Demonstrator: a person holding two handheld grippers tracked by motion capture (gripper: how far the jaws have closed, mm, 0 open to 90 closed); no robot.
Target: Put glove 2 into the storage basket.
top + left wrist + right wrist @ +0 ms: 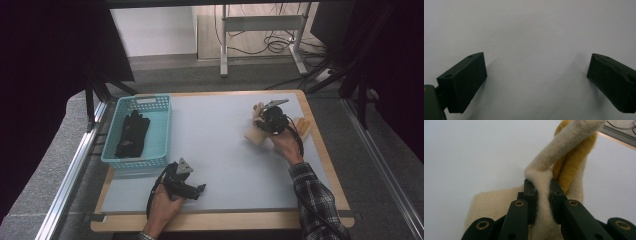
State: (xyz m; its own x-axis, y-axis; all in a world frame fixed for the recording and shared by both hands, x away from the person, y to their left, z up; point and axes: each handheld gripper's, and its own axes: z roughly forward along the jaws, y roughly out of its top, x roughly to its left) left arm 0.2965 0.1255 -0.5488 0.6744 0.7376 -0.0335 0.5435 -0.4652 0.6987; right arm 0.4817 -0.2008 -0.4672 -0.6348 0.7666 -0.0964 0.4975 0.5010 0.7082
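While its fabric bunches into a ridge, a cream work glove (pixel 541 195) w/ yellow-tan fingers sits pinched in the right gripper (pixel 541 192), jaws pressed tight on a fold of the cloth near the base of the glove's fingers. Seen from the right gripper view, one cream finger arches up and across to the top right, two yellow-tan fingers behind it; the cuff lies flat on the pale grey mat (pixel 461 152), lower left. From the high view, the glove (pixel 254 134) rests at the far right of the table, w/ the right gripper (pixel 272 121) over it, held by the person's right hand (pixel 286 145), plaid sleeve (pixel 315 200) running to the bottom edge. More tan glove material (pixel 304 126) shows just beside the gripper, toward the table's right edge.

Well apart, at the near left, the left gripper (pixel 200 189) lies low over the mat in the person's left hand (pixel 162 205); the left gripper view has its two black jaws spread wide, nothing btwn them but bare mat (pixel 534 37). Just beyond it, a light-blue plastic basket (pixel 161 145) sits at the table's left edge w/ a black glove (pixel 132 132) inside. The wooden table rim (pixel 220 221) frames the mat; a desk's metal legs (pixel 225 45) and loose cables (pixel 272 45) stand on the floor behind.
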